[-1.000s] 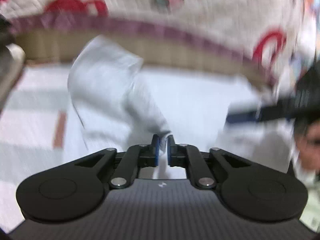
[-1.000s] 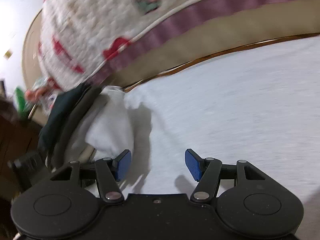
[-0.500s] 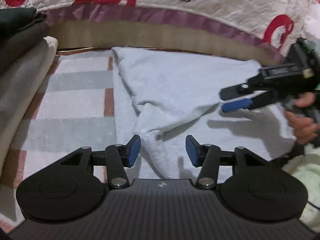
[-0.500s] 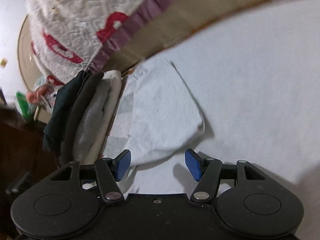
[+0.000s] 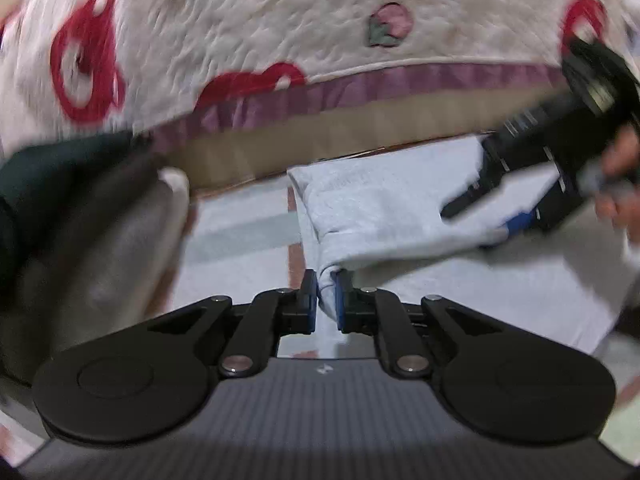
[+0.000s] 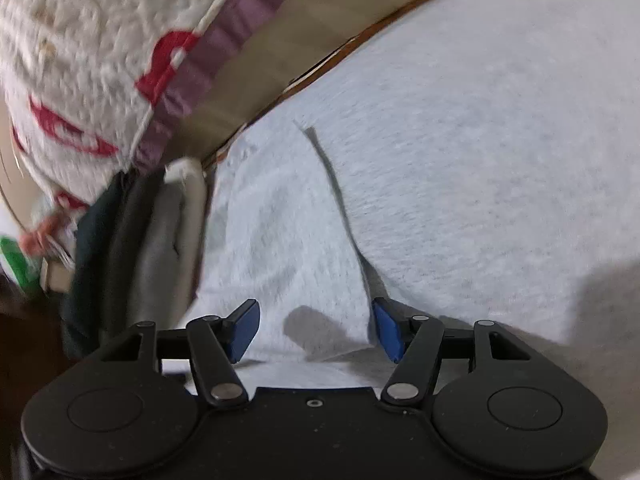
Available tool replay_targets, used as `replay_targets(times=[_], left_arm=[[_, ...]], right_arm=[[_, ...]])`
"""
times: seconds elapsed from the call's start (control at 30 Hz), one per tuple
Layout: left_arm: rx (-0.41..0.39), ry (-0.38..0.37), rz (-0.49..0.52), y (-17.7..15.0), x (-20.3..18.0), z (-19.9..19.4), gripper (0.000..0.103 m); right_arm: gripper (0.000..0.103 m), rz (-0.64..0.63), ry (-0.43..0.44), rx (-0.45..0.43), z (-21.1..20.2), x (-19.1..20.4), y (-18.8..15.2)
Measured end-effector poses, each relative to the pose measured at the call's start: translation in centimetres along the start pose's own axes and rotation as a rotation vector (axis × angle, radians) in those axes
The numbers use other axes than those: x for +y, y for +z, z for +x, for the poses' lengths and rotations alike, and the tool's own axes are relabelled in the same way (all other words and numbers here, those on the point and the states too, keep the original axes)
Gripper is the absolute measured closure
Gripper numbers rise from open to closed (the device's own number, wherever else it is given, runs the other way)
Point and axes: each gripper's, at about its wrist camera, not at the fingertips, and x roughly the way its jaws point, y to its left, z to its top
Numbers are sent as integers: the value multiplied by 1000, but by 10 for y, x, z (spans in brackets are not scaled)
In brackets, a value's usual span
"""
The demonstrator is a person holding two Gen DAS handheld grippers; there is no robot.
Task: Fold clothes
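Since half a second ago my left gripper (image 5: 326, 296) has pinched the garment (image 5: 384, 216); my right gripper (image 6: 316, 330) hovers spread over it.

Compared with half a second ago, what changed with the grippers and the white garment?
The left gripper closed on a fold of the white garment; it was open before. The right gripper came down lower over the garment, jaws open around its folded edge. The stack of folded clothes and the quilt stayed put.
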Motion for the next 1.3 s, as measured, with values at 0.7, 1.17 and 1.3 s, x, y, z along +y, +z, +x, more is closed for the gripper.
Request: replay_targets(times=[0.7, 1.17, 1.3], left_arm=[[283, -86, -226, -20, 26, 29, 99], [331, -92, -319, -36, 48, 25, 72], [229, -92, -326, -24, 47, 14, 71]], right_arm=[[100, -703, -242, -38, -7, 42, -25], [65, -638, -386, -210, -137, -6, -44], [61, -390, -455, -340, -224, -64, -64]])
